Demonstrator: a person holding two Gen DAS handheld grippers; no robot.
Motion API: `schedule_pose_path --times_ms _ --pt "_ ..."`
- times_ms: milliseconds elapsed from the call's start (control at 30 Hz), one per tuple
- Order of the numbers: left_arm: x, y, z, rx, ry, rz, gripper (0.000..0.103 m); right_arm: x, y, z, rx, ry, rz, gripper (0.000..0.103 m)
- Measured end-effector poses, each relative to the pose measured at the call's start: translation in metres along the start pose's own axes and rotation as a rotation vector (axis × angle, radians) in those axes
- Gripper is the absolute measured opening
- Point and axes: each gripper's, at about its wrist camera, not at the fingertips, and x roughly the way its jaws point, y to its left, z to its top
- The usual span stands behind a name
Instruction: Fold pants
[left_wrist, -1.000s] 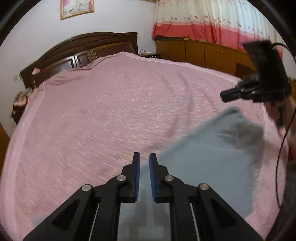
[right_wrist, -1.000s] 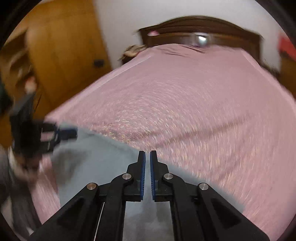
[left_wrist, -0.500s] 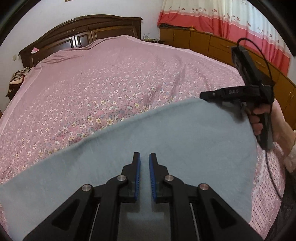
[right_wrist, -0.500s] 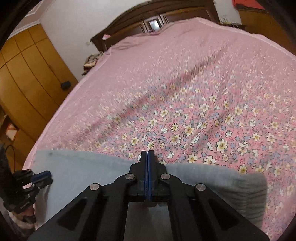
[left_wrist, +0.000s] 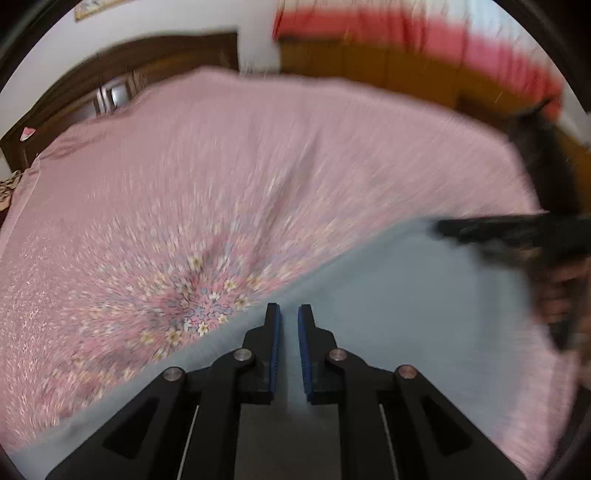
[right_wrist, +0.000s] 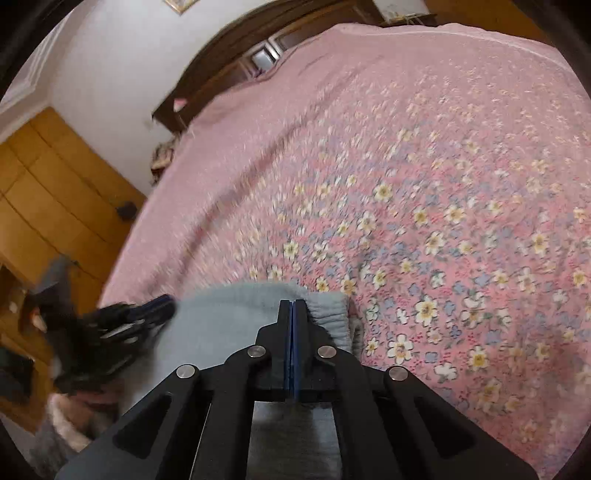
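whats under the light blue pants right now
The light blue-grey fabric pants lie on the pink floral bedspread, which shows all around them. The right claw is shut on their gathered waistband. Whatever is directly beneath the cloth is covered.

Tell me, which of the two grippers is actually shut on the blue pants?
The right gripper: its blue pads meet with no gap, by the pants' gathered waistband. The left gripper shows a clear gap.

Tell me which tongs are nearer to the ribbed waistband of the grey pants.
Right. The right tongs are shut at the ribbed waistband of the pants. The left tongs are slightly open over plain grey cloth, further along the garment.
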Motion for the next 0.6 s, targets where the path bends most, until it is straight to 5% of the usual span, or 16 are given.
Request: schedule_pose_path --times_ms 100,233,333,400,500,600 --pt "0.011 0.010 0.008 -0.053 -0.015 0.056 0.012 -0.017 0.022 -0.006 -0.150 -0.038 -0.044 0.004" --pt "-0.013 0.003 0.009 -0.078 -0.066 0.040 0.011 -0.040 0.017 -0.020 -0.179 -0.033 0.024 0.004" --pt "-0.036 -0.030 0.010 -0.014 -0.106 -0.044 0.011 -0.070 -0.010 -0.039 -0.081 -0.072 0.029 0.014" --pt "-0.045 -0.063 0.016 0.063 -0.122 -0.099 0.011 -0.082 -0.040 -0.059 0.061 -0.051 0.124 0.036" --pt "-0.043 -0.104 0.036 0.133 -0.121 -0.194 0.012 -0.094 -0.053 -0.087 0.146 -0.040 0.164 0.038" --pt "-0.013 -0.135 0.060 0.144 -0.064 -0.198 0.011 -0.096 -0.050 -0.095 0.181 -0.023 0.148 0.040"
